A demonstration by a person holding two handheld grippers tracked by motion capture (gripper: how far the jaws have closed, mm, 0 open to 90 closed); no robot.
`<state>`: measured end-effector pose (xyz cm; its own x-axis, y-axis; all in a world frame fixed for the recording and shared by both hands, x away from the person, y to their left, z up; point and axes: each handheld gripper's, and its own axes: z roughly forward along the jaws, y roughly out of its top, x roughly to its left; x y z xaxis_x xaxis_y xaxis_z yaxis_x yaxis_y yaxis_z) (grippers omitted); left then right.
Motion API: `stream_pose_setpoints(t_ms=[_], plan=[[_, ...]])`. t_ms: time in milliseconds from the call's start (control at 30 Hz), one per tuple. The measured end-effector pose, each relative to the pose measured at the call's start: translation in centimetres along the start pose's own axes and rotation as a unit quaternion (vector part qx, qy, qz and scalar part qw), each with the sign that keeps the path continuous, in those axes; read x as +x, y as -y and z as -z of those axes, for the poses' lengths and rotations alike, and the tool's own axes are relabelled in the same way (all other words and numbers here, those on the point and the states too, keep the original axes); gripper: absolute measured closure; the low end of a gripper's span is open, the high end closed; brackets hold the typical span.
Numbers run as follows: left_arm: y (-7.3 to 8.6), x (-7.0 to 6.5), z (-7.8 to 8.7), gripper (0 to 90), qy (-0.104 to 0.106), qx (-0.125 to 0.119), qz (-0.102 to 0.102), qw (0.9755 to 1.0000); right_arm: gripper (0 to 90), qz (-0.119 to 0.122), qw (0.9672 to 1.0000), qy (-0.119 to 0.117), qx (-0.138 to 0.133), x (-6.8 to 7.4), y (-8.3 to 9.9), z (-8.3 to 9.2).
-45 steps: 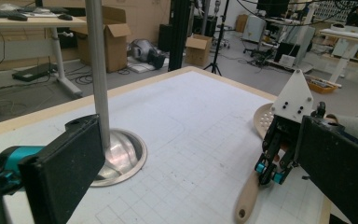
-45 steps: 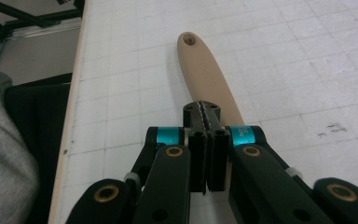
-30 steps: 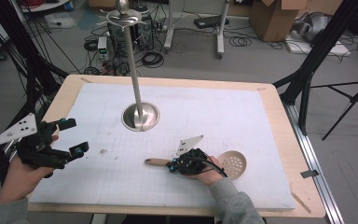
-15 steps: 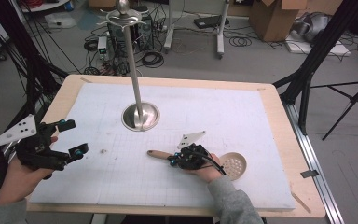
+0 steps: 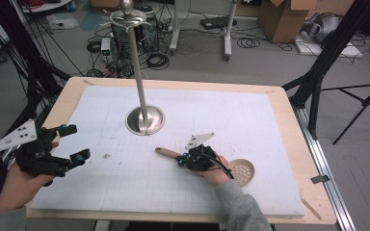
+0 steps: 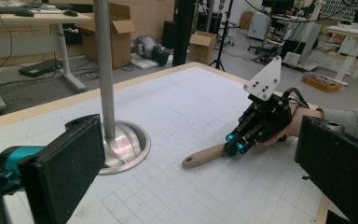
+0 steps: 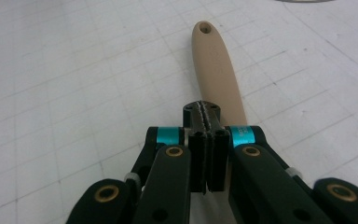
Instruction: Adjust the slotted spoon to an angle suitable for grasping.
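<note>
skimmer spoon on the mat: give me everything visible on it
Slotted skimmer spoon with a tan wooden-looking handle, hanging hole at its tip, and a round pale perforated head. It lies flat on the white gridded mat, handle pointing toward the steel stand. The right gripper, jaws shut, sits over the handle's middle; whether it touches is unclear.

- The left gripper [image 5: 72,143] is a black frame with teal collars near its tips and a pale grey three-cornered plate with small dark holes on top.
- Its jaws are flat black blocks with a rough, grainy face.
- The right gripper [image 5: 179,160] is black too, with teal collars, brass-coloured pivot screws on its links, a matching grey plate and a black cable.
- Both of the person's arms wear grey sleeves.
</note>
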<state>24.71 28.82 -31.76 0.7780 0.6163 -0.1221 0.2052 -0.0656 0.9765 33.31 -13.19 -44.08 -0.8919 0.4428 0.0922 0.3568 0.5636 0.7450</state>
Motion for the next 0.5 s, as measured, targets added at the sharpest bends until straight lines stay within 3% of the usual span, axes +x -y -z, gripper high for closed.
stream_pose_setpoints(t_ms=[200,500], plan=[[0.0,0.0,0.0,2.0,0.002,-0.001,0.000,1.0000,90.0,0.000,1.0000,-0.004,-0.009,0.0,-0.2,0.2],[-0.3,-0.2,-0.1,2.0,0.000,-0.009,-0.006,0.9999,89.9,0.028,0.9988,-0.013,-0.038,1.1,-1.9,3.6]])
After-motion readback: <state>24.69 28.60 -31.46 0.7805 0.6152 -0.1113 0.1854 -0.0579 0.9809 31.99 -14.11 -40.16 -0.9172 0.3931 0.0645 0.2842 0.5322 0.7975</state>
